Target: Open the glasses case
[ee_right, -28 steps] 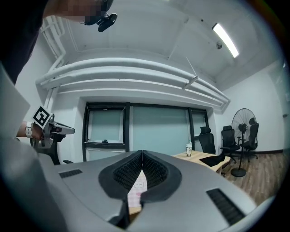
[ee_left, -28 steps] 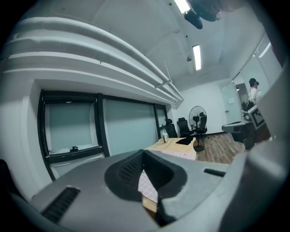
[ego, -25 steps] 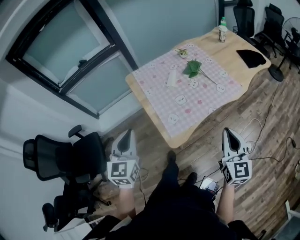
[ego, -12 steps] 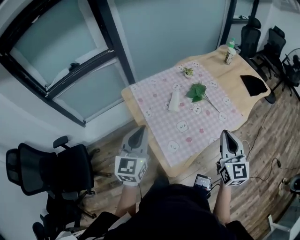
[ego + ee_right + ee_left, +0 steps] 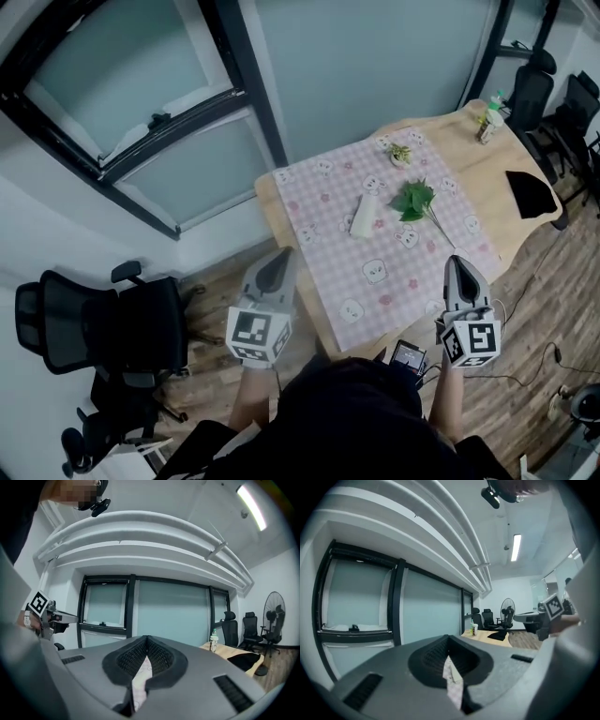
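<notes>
White oblong glasses case (image 5: 364,216) lies flat near the middle of a pink checked cloth (image 5: 323,202), just left of a green leafy sprig (image 5: 414,200). The cloth covers the near end of a light wooden table (image 5: 464,141). A black office chair (image 5: 103,319) stands on the floor, well left of the table. The left gripper (image 5: 278,258) is held beside the table's near-left edge and the right gripper (image 5: 457,265) over the cloth's near corner. Both are well apart from the case. Each gripper's fingers are pressed together and hold nothing.
</notes>
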The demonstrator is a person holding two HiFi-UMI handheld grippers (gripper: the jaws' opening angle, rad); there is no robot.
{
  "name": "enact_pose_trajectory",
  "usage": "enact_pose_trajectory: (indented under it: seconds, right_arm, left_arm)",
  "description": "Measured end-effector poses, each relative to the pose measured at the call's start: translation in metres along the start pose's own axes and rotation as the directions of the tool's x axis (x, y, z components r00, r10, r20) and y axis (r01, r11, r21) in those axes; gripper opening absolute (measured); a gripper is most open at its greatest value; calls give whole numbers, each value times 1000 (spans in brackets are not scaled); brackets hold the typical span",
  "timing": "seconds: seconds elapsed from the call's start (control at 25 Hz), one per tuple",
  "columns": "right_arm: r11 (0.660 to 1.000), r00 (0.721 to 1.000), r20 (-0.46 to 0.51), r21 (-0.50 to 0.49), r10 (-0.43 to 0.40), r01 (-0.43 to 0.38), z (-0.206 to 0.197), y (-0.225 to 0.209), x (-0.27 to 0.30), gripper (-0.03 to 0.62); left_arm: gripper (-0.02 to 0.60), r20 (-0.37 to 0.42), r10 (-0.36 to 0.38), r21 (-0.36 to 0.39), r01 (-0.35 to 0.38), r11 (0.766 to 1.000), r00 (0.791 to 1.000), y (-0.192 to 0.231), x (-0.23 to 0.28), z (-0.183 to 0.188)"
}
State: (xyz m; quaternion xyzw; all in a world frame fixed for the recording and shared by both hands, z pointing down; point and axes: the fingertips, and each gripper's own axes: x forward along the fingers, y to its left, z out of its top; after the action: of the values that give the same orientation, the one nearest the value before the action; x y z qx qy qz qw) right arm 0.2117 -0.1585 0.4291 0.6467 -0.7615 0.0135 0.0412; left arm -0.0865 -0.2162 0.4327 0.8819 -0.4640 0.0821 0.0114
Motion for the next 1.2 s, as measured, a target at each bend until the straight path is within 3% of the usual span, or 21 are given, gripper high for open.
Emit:
enact_pose_trajectory:
  seconds: [0.28,0.36,0.52,0.6,0.72,0.8,0.84,0.92,1.0,1.12,1.2]
  right_arm:
    - [999,1000,27,40,-3,1,-9,-7,30,29]
    - [999,1000,17,39,3,-3,-12,-7,34,234]
    - [1000,1000,20,27,-4,3,-15,-9,39,239]
    - [1000,1000,8,-21,-5,5,-21,-8,48,239]
    - [981,997,-82,-191,14,-30,-55,7,90,239]
    - [939,989,-148,-339,11,-61,-88,22,133,239]
    - [900,985,-172,-429,-2,-73,-107,32,154,239]
    - [786,978,-207,-607,-13,-118,-148,62,197,239]
    - [675,959,-280,-702,32,-228,-200,96,233,239]
    - [579,865,-491,-677,105,-454,-300,126,243,239]
    - [541,811,-575,-650,109,-534,-340,136,248,239]
  left_arm:
    - [0,-29,45,4,-45,999,999,16,5,-5]
    - [0,-35,41,7,-41,999,999,14,9,-6]
    - [0,-42,25,18,-24,1000,999,10,13,-6]
    - [0,-47,18,16,-17,1000,999,10,13,-8]
    - [0,-74,26,26,-25,999,997,15,5,-16]
    - [0,-98,57,25,-54,998,994,24,-3,-23]
    - [0,-113,73,25,-71,997,991,30,-8,-27]
    - [0,-148,109,43,-104,994,983,44,-21,-34]
    - [0,-179,150,61,-141,988,972,57,-33,-40]
    - [0,-246,179,40,-175,984,953,58,-54,-66]
    - [0,-306,206,37,-205,978,929,67,-72,-83]
